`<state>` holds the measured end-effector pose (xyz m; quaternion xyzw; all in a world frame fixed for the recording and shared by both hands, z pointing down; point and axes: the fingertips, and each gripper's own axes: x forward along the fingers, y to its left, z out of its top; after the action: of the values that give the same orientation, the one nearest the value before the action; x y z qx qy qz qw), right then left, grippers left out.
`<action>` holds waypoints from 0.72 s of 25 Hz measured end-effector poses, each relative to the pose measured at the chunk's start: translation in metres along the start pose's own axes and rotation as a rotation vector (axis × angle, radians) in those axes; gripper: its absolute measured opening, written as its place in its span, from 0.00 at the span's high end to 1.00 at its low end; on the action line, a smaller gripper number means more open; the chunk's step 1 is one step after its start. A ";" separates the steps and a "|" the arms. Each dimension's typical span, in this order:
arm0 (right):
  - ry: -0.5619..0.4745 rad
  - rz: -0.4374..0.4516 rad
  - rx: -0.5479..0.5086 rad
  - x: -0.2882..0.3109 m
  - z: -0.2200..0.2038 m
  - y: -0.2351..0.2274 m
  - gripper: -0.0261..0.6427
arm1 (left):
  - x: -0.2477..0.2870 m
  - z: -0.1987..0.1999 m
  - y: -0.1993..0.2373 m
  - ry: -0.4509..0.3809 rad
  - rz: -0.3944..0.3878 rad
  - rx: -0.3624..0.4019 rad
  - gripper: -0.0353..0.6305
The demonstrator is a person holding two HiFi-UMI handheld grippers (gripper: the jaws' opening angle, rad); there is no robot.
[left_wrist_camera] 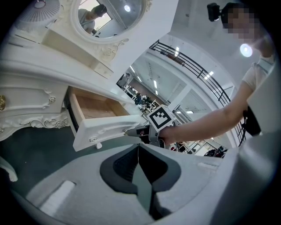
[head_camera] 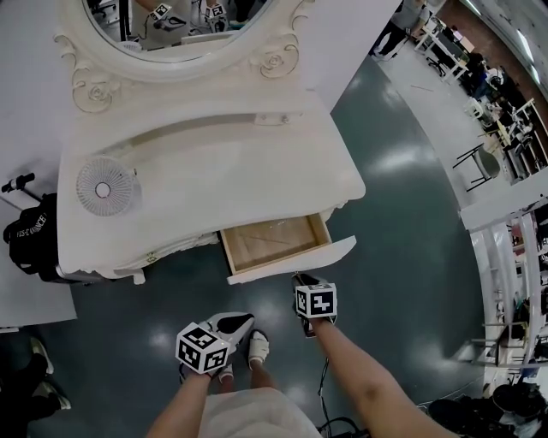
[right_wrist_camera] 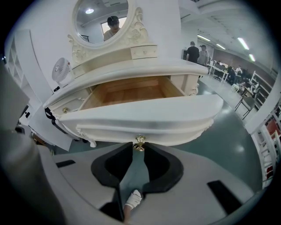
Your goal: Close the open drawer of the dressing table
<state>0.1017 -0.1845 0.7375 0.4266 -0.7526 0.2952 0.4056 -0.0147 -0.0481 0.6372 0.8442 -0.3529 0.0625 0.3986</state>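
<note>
Pale bare wood shows inside the drawer (head_camera: 276,242), which stands pulled well out from the white dressing table (head_camera: 214,162) at about five o'clock of the tabletop, its curved white front (right_wrist_camera: 145,116) hanging over the dark green floor (head_camera: 402,257). Nothing seems to lie in it. At six o'clock of that front, the right claw (right_wrist_camera: 139,149) is up against the little brass knob (right_wrist_camera: 139,143). Its jaws are partly closed with the knob between their tips, and they look to be pinching it from either side. The left claw (head_camera: 240,323) hangs back at about seven o'clock of the drawer, well apart from it, with its jaws together and nothing in them. On the tabletop a small round fan (head_camera: 107,186) sits at nine o'clock, the oval mirror (head_camera: 180,26) rises at twelve, and a black bag (head_camera: 30,235) rests off the table's left end. As I read it, the closing is only starting: the knob is in hand but the drawer is nearly full out. The next move calls for a straight, level push toward twelve o'clock, square to the front, so the drawer doesn't twist and bind on its way in.
</note>
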 end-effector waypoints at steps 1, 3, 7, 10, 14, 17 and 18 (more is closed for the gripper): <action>-0.001 0.002 -0.004 0.001 0.003 0.000 0.83 | 0.001 0.001 0.000 -0.001 0.000 -0.001 0.93; -0.003 0.008 -0.013 0.005 0.009 0.002 0.83 | 0.002 0.003 0.002 -0.002 0.001 -0.003 0.93; -0.009 0.015 -0.040 0.012 0.021 0.003 0.83 | 0.006 0.003 0.003 -0.001 -0.003 -0.012 0.93; -0.019 0.018 -0.027 0.017 0.030 0.003 0.83 | 0.009 0.006 0.004 -0.001 -0.006 -0.017 0.93; -0.039 0.025 -0.016 0.026 0.046 0.006 0.83 | 0.012 0.010 0.015 0.000 0.006 -0.019 0.93; -0.041 0.026 -0.020 0.031 0.053 0.006 0.83 | 0.013 0.009 0.023 0.006 0.020 -0.028 0.93; -0.041 0.026 -0.020 0.032 0.055 0.006 0.83 | 0.013 0.009 0.026 0.008 0.025 -0.030 0.93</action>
<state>0.0670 -0.2384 0.7369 0.4186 -0.7692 0.2840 0.3905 -0.0232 -0.0733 0.6525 0.8334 -0.3626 0.0652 0.4119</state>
